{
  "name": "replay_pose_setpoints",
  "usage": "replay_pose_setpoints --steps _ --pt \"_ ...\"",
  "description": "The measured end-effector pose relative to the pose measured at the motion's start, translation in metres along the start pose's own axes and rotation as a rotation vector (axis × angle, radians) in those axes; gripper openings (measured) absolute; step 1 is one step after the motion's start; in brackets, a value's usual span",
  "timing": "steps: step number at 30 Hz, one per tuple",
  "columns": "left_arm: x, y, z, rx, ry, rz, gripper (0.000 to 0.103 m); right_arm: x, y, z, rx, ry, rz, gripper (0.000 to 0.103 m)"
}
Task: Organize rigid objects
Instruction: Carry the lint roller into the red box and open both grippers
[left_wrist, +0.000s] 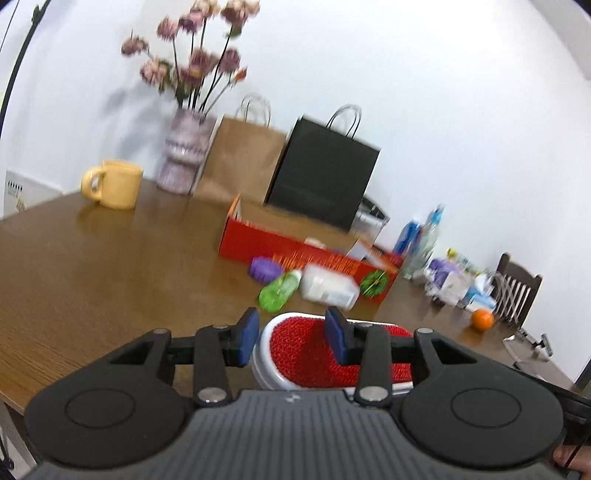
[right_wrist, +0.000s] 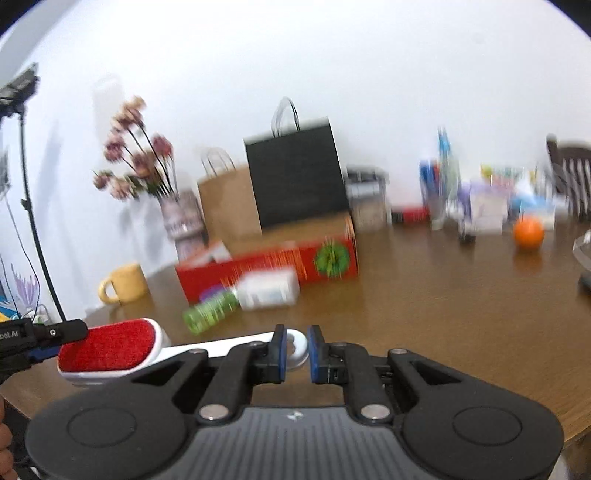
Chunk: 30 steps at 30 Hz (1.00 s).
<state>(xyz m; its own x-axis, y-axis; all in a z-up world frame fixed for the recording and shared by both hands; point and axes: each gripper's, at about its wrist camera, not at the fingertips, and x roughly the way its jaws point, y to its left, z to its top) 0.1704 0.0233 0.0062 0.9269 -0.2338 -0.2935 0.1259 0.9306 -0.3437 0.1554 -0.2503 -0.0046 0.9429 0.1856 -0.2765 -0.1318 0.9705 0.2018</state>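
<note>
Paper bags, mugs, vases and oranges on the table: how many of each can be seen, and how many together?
Paper bags: 2, one brown paper bag and one black paper bag
Mugs: 1, yellow mug
Vases: 1, vase with flowers
Oranges: 1, orange
Total: 5

A yellow mug (left_wrist: 117, 183) stands on the brown worktop (left_wrist: 92, 266) near a vase of pink flowers (left_wrist: 183, 155). Behind, a brown paper bag (left_wrist: 243, 162) and black bag (left_wrist: 325, 173) stand side by side. An orange (right_wrist: 529, 231) sits before blurred clutter, possibly bottles (left_wrist: 421, 240).
</note>
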Motion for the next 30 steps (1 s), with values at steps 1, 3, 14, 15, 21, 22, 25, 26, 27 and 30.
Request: replay_pose_setpoints --steps 1,3,14,15,21,22,25,26,27,30 --pt "-0.005 0.000 0.002 0.001 -0.011 -0.007 0.039 -0.007 0.003 0.002 -0.003 -0.024 0.000 0.012" --pt "-0.010 -0.001 0.007 -0.003 -0.033 -0.016 0.039 -0.016 0.007 0.006 0.006 -0.054 0.003 0.012" --pt "0.059 -0.008 0.078 0.042 -0.143 -0.058 0.035 0.054 -0.006 0.073 0.080 -0.059 0.025 0.012" --pt "0.069 -0.010 0.087 0.047 -0.154 -0.067 0.035 0.066 -0.007 0.086 0.075 -0.083 0.019 0.012" --pt "0.154 -0.019 0.157 0.044 -0.167 -0.069 0.034 0.148 -0.008 0.160 0.064 -0.119 -0.007 0.012" --pt "0.171 -0.018 0.168 0.035 -0.155 -0.071 0.034 0.163 -0.009 0.170 0.066 -0.104 -0.009 0.012" --pt "0.219 -0.010 0.191 0.044 -0.069 -0.052 0.034 0.215 -0.011 0.191 0.063 -0.031 -0.016 0.012" --pt "0.240 -0.006 0.196 0.052 -0.014 -0.045 0.034 0.233 -0.013 0.195 0.057 0.003 -0.025 0.012" --pt "0.261 0.001 0.199 0.024 0.045 -0.034 0.034 0.256 -0.018 0.197 0.070 0.057 -0.024 0.012" --pt "0.316 0.020 0.199 -0.028 0.202 0.016 0.034 0.314 -0.033 0.194 0.141 0.232 -0.025 0.012"
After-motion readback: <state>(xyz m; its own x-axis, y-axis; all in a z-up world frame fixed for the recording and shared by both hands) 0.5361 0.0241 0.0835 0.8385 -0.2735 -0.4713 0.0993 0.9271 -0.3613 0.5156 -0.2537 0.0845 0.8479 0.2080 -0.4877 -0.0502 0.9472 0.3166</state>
